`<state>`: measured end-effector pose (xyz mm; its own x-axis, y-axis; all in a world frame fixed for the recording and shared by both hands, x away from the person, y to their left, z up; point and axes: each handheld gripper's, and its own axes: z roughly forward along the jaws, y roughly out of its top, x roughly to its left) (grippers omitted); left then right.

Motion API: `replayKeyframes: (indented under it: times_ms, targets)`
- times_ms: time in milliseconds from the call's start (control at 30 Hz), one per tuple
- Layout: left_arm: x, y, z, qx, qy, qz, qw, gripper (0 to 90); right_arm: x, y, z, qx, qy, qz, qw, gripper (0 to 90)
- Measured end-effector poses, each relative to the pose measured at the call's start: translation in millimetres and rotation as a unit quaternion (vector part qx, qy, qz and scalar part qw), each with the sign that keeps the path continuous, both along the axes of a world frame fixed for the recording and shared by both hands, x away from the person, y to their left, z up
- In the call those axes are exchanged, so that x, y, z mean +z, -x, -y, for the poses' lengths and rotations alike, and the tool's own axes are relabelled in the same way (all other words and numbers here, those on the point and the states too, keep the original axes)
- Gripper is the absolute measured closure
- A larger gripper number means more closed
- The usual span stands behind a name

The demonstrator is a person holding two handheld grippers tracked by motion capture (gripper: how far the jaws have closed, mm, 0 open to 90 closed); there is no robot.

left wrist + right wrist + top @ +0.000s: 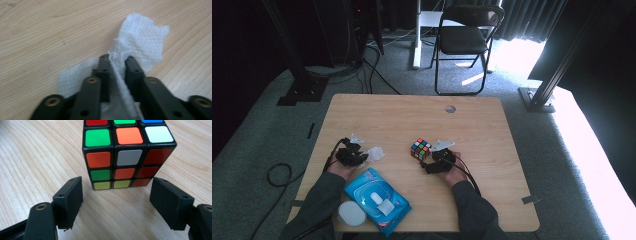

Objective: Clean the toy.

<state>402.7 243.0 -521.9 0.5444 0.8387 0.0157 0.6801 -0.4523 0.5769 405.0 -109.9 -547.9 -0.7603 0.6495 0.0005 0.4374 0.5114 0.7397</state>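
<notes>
The left gripper (117, 63) has its two black jaws closed almost together on a crumpled white wet wipe with a woven texture (140, 37). A fold of the wipe runs up between the jaws, and the rest spreads out past their tips and to the side, lying on the light wooden table (37, 37). In the high view, this gripper (362, 156) sits at the left part of the table (392, 115), with the wipe (375, 153) just beyond its tips.

The right gripper (116, 192) has its jaws spread wide and holds nothing. The multicoloured plastic puzzle cube with black edges (125, 152) stands on the table just ahead of the jaw tips, centred on the gap between them, not yet inside it and not touching either jaw. In the high view, the cube (421, 149) is just beside this gripper (430, 159), near the middle of the table.

A blue plastic pack of wet wipes (377, 200) lies near the person's left forearm.
</notes>
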Motion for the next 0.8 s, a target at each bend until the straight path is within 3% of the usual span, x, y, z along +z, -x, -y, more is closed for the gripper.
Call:
replayKeyframes:
  times_ms: [100, 367, 433, 567, 767, 800]
  targets:
    - [0.3, -0.5, -2.7, 0.003, 0.013, -0.003, 0.9999, 84.3, 0.0, 0.2, -0.3, -0.003, 0.001, 0.002, 1.0, 26.4]
    - [9.7, 0.2, -4.2, -0.002, 0.04, 0.001, 0.9992, 85.5, -0.1, 0.7, 0.1, -0.007, -0.001, 0.0, 1.0, 26.4]
    - [15.7, 0.7, -3.1, -0.007, 0.052, 0.005, 0.9986, 85.6, -0.2, 0.6, 1.9, -0.01, 0.002, -0.002, 0.9999, 21.1]
    - [22.0, -0.3, -0.6, -0.016, 0.054, 0.011, 0.9984, 85.6, -0.2, -0.8, 2.9, 0.0, -0.002, -0.007, 1.0, 16.1]
    - [26.6, -1.3, 2.1, -0.024, 0.057, 0.017, 0.998, 85.7, 1.6, -4.5, 1.1, 0.002, -0.012, 0.003, 0.9999, 16.7]
    - [30.3, -1.5, 5.5, -0.031, 0.061, 0.02, 0.9975, 85.8, 2.8, -6.1, -1.9, 0.002, -0.013, 0.012, 0.9998, 20.7]
